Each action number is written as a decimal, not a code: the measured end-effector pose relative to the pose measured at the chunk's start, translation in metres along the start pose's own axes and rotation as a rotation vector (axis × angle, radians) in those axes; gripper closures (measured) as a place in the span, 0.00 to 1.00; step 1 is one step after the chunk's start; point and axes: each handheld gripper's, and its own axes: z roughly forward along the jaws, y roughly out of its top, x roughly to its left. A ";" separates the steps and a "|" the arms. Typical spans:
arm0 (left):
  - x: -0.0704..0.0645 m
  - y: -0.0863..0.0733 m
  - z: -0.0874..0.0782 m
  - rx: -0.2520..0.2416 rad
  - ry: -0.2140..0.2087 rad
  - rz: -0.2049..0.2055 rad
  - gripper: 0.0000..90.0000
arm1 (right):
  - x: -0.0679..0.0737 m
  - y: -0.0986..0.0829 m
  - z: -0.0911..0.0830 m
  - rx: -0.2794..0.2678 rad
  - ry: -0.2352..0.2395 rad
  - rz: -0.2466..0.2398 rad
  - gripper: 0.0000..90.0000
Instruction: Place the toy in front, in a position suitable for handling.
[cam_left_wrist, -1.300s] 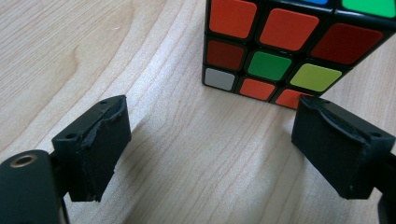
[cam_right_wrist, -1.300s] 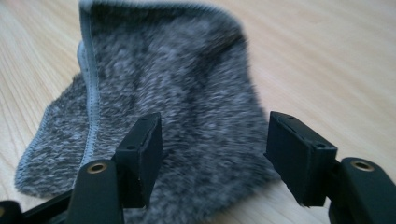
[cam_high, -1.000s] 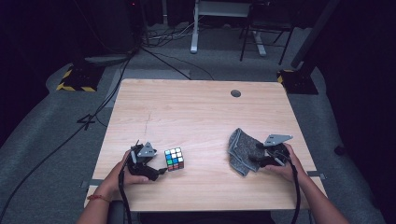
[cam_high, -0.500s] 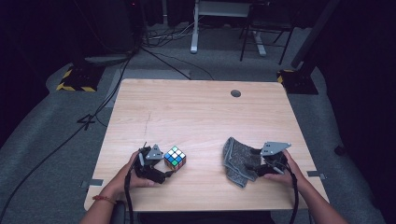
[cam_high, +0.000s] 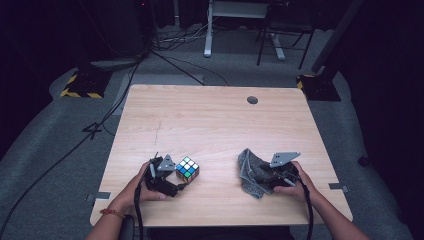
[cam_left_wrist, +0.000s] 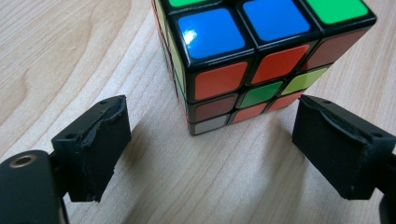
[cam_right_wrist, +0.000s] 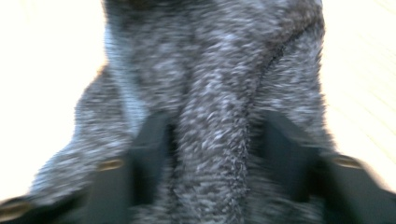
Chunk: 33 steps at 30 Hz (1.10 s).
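A scrambled colour cube (cam_high: 187, 168) stands on the wooden table (cam_high: 210, 125) near the front left. My left gripper (cam_high: 179, 187) is just in front of it and open; in the left gripper view the cube (cam_left_wrist: 254, 56) stands beyond the gap between the two jaws, touching neither. At the front right lies a crumpled grey cloth (cam_high: 251, 173). My right gripper (cam_high: 263, 178) is shut on a fold of the cloth (cam_right_wrist: 215, 116), which bunches up between the jaws in the blurred right gripper view.
A round cable hole (cam_high: 252, 100) sits near the table's far edge. Cables trail from both grippers over the front edge. Beyond the table are a desk leg and chair base on grey floor, with yellow-black marked blocks (cam_high: 80, 85) to either side.
The right gripper has dragged the cloth toward the left and nearer the front edge. The left gripper has crept closer to the cube, which stays put.
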 end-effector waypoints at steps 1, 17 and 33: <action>0.000 0.002 -0.002 0.019 -0.006 0.013 0.15 | 0.001 0.000 0.000 -0.001 0.004 -0.004 0.63; -0.018 0.025 -0.013 -0.140 0.018 0.026 0.18 | 0.001 -0.001 -0.005 -0.016 -0.021 -0.033 0.84; -0.009 0.028 0.007 -0.076 0.026 -0.037 0.18 | -0.004 -0.004 -0.009 -0.017 -0.043 -0.023 0.84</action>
